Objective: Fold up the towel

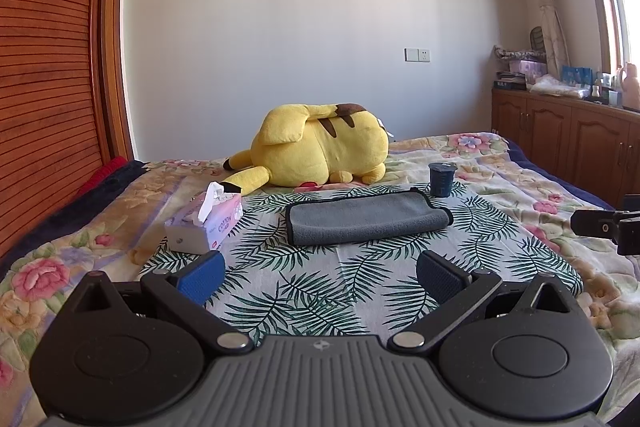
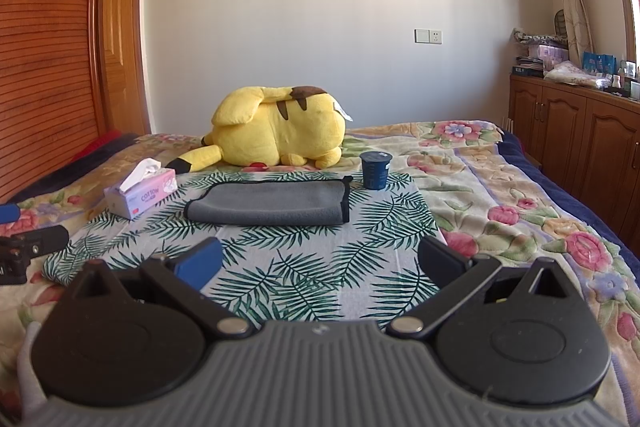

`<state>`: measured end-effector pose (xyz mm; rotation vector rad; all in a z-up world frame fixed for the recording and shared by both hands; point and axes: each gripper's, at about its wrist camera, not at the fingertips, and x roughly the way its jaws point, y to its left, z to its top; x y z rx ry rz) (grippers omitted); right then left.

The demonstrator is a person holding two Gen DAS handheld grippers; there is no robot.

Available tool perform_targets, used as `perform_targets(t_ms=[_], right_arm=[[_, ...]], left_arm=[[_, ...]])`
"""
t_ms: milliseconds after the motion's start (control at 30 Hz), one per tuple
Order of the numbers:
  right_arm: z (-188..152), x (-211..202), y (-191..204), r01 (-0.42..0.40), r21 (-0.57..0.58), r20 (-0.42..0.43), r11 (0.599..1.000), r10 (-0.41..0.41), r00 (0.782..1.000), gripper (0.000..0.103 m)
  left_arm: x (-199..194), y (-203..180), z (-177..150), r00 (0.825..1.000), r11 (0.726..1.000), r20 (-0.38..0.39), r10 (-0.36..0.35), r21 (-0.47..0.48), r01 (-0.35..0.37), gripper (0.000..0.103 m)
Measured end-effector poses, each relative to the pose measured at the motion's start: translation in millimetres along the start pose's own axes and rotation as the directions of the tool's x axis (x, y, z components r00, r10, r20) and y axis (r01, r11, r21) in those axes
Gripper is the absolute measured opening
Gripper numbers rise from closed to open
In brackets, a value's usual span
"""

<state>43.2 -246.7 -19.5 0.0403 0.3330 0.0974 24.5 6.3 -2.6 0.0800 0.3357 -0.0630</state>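
A grey towel (image 1: 366, 221) with black edging lies folded in a long band on a leaf-print cloth (image 1: 320, 291) on the bed. It also shows in the right wrist view (image 2: 268, 205). My left gripper (image 1: 320, 273) is open and empty, held above the cloth in front of the towel, well short of it. My right gripper (image 2: 320, 265) is also open and empty, in front of the towel. The right gripper's tip shows at the right edge of the left wrist view (image 1: 600, 227). The left gripper's tip shows at the left edge of the right wrist view (image 2: 32, 247).
A pink tissue box (image 1: 206, 223) stands left of the towel. A dark blue cup (image 1: 441, 179) stands at the towel's far right corner. A yellow plush toy (image 1: 320, 155) lies behind. A floral blanket (image 2: 520, 195) covers the bed. Wooden cabinets (image 2: 580, 131) stand at right.
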Motion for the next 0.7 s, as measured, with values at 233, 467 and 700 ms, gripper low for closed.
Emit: perform_targets(t_ms=[233,467,700], right_arm=[[0.4,-0.2,0.0,0.0,0.0,0.001,1.0,0.0,1.0,0.103],[0.5,-0.4,0.0,0.0,-0.001,0.001,1.0,0.0,1.0,0.103],[0.3,-0.4,0.1,0.001,0.0,0.0,1.0,-0.001,1.0,0.103]], left_arm=[[-0.1,-0.4,-0.4,1.0,1.0,0.002,0.0,0.0,0.0,0.087],[0.1,-0.4,-0.7,1.0,1.0,0.005,-0.001,0.0,0.001,0.087],[0.0,-0.5,-0.8,1.0,1.0,0.005,-0.002,0.0,0.002,0.087]])
